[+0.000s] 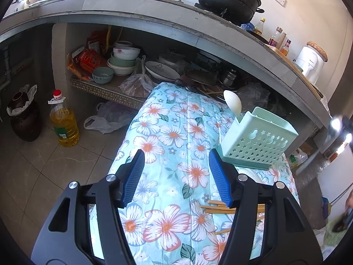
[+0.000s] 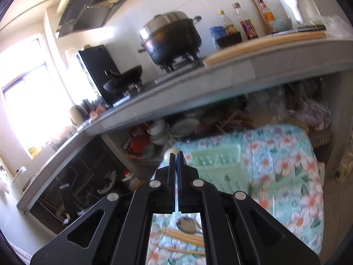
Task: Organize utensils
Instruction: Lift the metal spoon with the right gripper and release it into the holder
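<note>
Nearest, in the right wrist view, the right gripper (image 2: pixel 175 154) had its jaws pressed together. A pale sliver showed between the pads, but whether anything thin was pinched there could not be told.

Directly beneath its body lay a shiny metal spoon (image 2: pixel 187 224) and several slim wooden chopsticks (image 2: pixel 183 236), scattered on the pale blue floral tablecloth (image 1: pixel 167 128). The chopsticks would likely be light, stiff and prone to rolling, so a pinch across the middle of a stick seemed safest. The spoon looked smooth and slippery and was best taken by its handle, though the gripper frame cut the handle off.

The left gripper (image 1: pixel 176 154) hung with its jaws spread and nothing between them. More of the chopsticks (image 1: pixel 216 209) lay partly hidden under its right finger.

Just ahead and to the right of that finger stood the mint green perforated plastic utensil holder (image 1: pixel 258 141). It probably weighed little and could tip if knocked. An upright white plastic spoon (image 1: pixel 232 103) stood in its far left corner.

Further right, a bright blurred metallic shape (image 1: pixel 335 125) at the frame edge was too smeared to identify.

Beyond the table, the stacked bowls (image 1: pixel 123 59) sat under the counter in shadow.
</note>
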A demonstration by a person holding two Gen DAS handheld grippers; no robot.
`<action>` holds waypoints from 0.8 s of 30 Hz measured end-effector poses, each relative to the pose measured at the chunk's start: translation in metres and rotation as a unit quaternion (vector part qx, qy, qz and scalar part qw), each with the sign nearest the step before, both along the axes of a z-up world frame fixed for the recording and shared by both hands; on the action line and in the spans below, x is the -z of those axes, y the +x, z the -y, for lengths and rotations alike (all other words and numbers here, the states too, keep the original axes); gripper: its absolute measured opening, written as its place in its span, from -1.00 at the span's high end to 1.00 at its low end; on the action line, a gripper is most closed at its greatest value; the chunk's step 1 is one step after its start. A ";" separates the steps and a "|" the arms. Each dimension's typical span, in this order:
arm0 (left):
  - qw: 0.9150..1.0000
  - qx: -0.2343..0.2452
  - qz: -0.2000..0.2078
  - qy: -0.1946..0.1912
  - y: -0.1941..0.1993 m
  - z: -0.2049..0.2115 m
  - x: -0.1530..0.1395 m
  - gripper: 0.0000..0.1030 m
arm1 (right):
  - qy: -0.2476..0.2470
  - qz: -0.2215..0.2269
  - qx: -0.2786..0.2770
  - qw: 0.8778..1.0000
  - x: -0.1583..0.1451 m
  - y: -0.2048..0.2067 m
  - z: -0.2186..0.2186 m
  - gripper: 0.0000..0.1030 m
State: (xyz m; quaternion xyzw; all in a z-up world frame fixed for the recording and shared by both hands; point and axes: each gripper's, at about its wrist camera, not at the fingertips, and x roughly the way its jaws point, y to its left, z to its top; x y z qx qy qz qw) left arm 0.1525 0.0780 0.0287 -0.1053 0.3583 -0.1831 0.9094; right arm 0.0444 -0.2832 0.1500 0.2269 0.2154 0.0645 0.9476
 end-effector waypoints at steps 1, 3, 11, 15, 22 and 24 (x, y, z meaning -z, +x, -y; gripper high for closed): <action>1.000 -0.001 0.001 0.000 0.000 -0.001 0.000 -0.11 | -0.003 0.011 -0.003 1.000 -0.010 0.005 0.002 0.97; 1.000 -0.004 0.001 -0.001 0.000 -0.003 -0.002 -0.11 | -0.004 0.025 -0.009 1.000 -0.028 0.016 0.007 0.97; 1.000 -0.006 0.003 0.000 -0.002 -0.003 -0.004 -0.11 | -0.015 0.032 -0.002 0.999 -0.052 0.078 0.025 0.97; 1.000 -0.007 0.000 0.004 -0.002 -0.005 -0.006 -0.11 | -0.018 0.001 0.007 1.000 -0.029 0.110 0.033 0.97; 1.000 -0.009 0.000 0.008 -0.002 -0.006 -0.006 -0.11 | -0.037 -0.068 0.036 0.996 0.032 0.126 0.038 0.96; 1.000 -0.008 0.000 0.010 -0.001 -0.005 -0.006 -0.11 | -0.034 -0.085 0.042 0.995 0.048 0.121 0.040 0.96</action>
